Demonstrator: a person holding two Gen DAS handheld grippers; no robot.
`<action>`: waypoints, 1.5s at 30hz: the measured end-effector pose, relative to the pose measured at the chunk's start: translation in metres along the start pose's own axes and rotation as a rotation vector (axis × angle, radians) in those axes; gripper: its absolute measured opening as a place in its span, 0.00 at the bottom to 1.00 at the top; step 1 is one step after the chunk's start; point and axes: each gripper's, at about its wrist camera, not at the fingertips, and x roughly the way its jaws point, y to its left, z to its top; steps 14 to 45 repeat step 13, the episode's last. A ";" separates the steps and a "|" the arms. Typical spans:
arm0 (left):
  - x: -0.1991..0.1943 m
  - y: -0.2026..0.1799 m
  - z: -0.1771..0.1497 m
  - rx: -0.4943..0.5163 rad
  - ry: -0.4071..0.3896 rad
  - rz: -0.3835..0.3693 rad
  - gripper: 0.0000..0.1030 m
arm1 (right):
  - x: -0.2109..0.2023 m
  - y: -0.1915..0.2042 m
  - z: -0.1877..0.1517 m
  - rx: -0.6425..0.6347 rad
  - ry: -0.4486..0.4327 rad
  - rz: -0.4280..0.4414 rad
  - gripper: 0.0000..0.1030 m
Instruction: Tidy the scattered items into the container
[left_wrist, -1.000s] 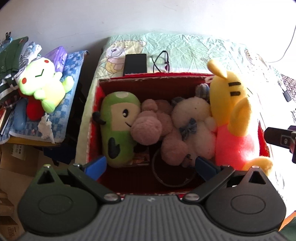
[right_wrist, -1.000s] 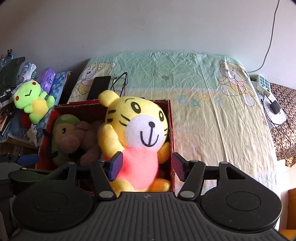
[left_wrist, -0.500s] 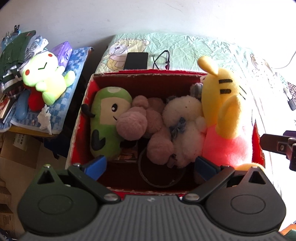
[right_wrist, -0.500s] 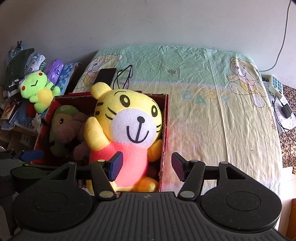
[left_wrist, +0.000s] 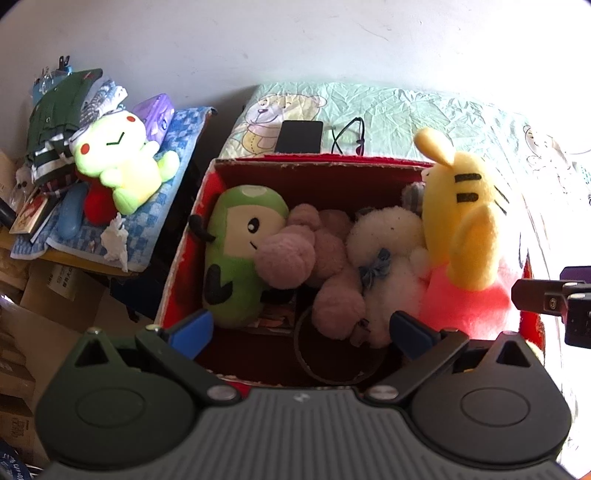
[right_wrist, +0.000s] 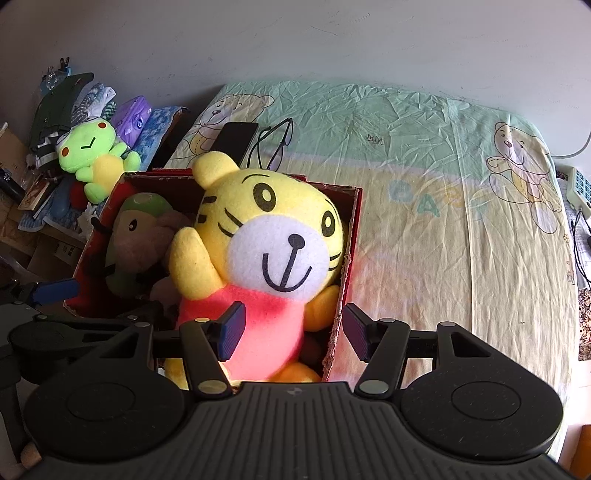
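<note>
Left wrist view: the left gripper (left_wrist: 301, 330) hangs over the near wall of the red box (left_wrist: 317, 159), its 2 blue pads spread wide with nothing between them. Inside the box, from its left wall to its right, lie a green plush (left_wrist: 240, 254), a pink-brown plush (left_wrist: 314, 266), a white plush (left_wrist: 388, 254) and the yellow tiger plush (left_wrist: 461, 236), which stands upright against the right wall, its long axis vertical. Well left of the box, on a blue checked cloth (left_wrist: 147, 218), a lime frog plush (left_wrist: 122, 158) lies outside the container.

Right wrist view: the right gripper (right_wrist: 291, 330) sits at the box's near-right corner, jaws apart and empty, its left pad just in front of the tiger's pink belly, whether touching I cannot tell. The bed sheet (right_wrist: 424, 177) right of the box looks bare of toys; a phone (right_wrist: 236, 140) and glasses (right_wrist: 277, 142) lie beyond its far wall. If the frog (right_wrist: 96, 158) counts as scattered, it lies far-left of the box, so the left gripper is likely nearer.
</note>
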 end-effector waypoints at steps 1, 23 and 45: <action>0.000 0.001 0.000 -0.004 0.001 0.001 0.99 | 0.000 0.001 0.000 -0.005 0.000 0.001 0.59; 0.005 0.015 0.003 -0.065 0.003 -0.044 0.99 | -0.004 0.002 0.002 0.003 -0.028 -0.006 0.59; 0.005 0.015 0.003 -0.065 0.003 -0.044 0.99 | -0.004 0.002 0.002 0.003 -0.028 -0.006 0.59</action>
